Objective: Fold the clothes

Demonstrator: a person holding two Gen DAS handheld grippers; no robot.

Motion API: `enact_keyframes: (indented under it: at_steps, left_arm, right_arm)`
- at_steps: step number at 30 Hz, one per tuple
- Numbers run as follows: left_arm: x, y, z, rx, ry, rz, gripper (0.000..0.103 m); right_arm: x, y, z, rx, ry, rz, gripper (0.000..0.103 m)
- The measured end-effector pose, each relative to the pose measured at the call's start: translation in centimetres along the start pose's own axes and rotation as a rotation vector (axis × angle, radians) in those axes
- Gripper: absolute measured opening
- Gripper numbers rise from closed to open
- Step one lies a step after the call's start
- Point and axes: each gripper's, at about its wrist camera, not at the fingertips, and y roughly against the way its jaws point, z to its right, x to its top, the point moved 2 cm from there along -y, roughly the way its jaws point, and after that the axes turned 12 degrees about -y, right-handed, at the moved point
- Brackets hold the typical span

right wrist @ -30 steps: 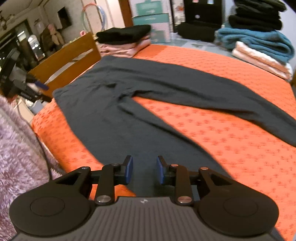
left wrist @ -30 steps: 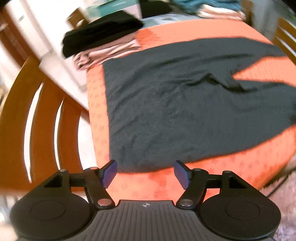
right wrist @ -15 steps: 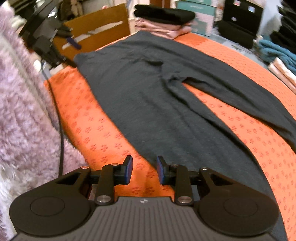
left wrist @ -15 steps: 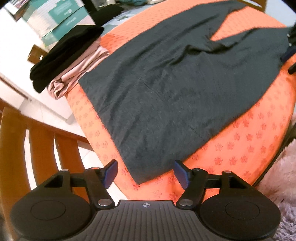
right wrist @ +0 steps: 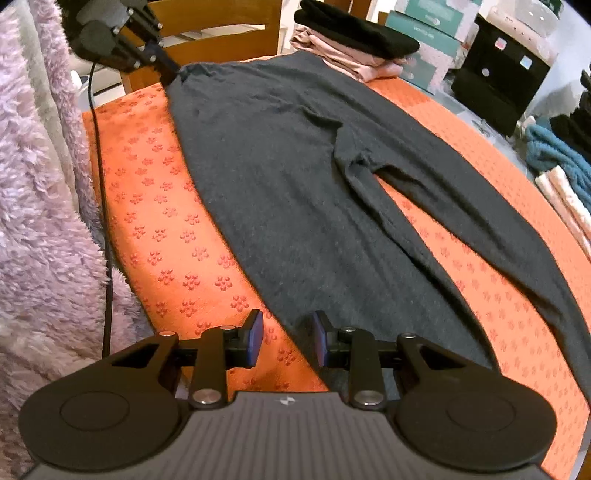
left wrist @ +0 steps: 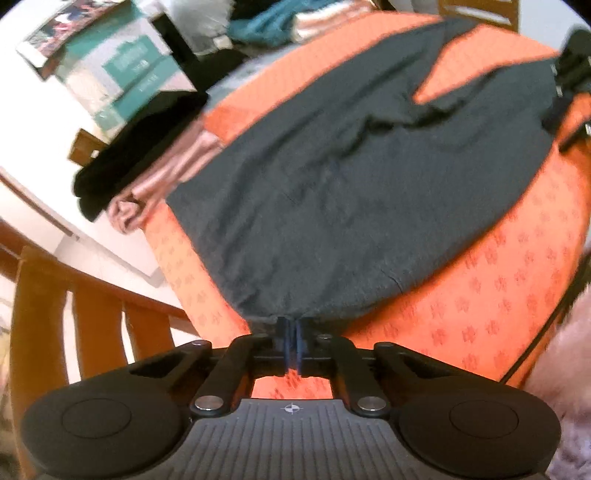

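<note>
The dark grey leggings (right wrist: pixel 295 192) lie flat on the orange-covered surface (right wrist: pixel 155 206). The left tool (left wrist: pixel 293 332) has just pinched their waistband corner; the right tool (right wrist: pixel 288 339) stands spread at the near leg's edge, legs running away from it.

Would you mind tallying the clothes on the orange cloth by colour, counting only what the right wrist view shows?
Dark grey: 1, the leggings spread flat.
Black: 1, folded on top of the far stack.
Pink: 1, folded under the black one; how many pieces it holds I cannot tell.
Teal: 1 at the right edge.
Cream: 1 below the teal.
Total: 5
</note>
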Motion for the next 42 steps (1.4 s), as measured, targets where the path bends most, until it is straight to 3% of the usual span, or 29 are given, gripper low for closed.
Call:
enact_keyframes:
  at_steps: [7, 11, 13, 15, 20, 25, 27, 29, 31, 38, 42]
  left_arm:
    - [1.4, 2.5, -3.6, 0.039, 0.212, 0.08, 0.004]
    - [1.8, 3.2, -4.9, 0.046, 0.302, 0.102, 0.004]
    - [1.7, 3.4, -5.3, 0.046, 0.338, 0.108, 0.003]
    - [1.6, 3.7, -5.5, 0.053, 0.355, 0.109, 0.003]
    - [0.8, 4.1, -5.5, 0.049, 0.386, 0.102, 0.003]
    - [-0.4, 3.4, -3.6, -0.015, 0.325, 0.081, 0.006]
    - [-0.8, 3.1, -2.6, -0.007, 0.274, 0.07, 0.01]
    - [-1.2, 2.9, -2.0, -0.012, 0.227, 0.065, 0.039]
    - [-1.6, 2.7, -1.5, -0.014, 0.184, 0.065, 0.048]
    - [-2.0, 1.0, 0.2, -0.034, 0.008, 0.036, 0.048]
    - [-2.3, -0.5, 1.1, -0.026, -0.096, -0.019, 0.047]
  right_arm:
    - [0.1, -0.2, -0.1, -0.032, 0.021, 0.024, 0.032]
    - [-0.3, -0.2, 0.1, -0.101, 0.022, 0.049, 0.032]
    - [-0.6, -0.1, 0.4, -0.147, 0.013, 0.06, 0.025]
    - [-0.9, 0.2, 1.0, -0.192, -0.011, 0.064, 0.003]
    - [-0.3, 2.7, 1.4, -0.219, -0.056, 0.11, 0.002]
    - [0.9, 4.6, 0.9, -0.228, -0.063, 0.116, 0.002]
    - [1.1, 4.8, 0.7, -0.238, -0.057, 0.112, 0.002]
    - [1.2, 4.9, 0.6, -0.244, -0.052, 0.109, 0.002]
    - [1.4, 5.0, 0.5, -0.251, -0.048, 0.107, 0.002]
    - [2.4, 5.1, 0.8, -0.265, -0.046, 0.112, 0.002]
    - [2.9, 5.4, 1.1, -0.269, -0.05, 0.117, 0.002]
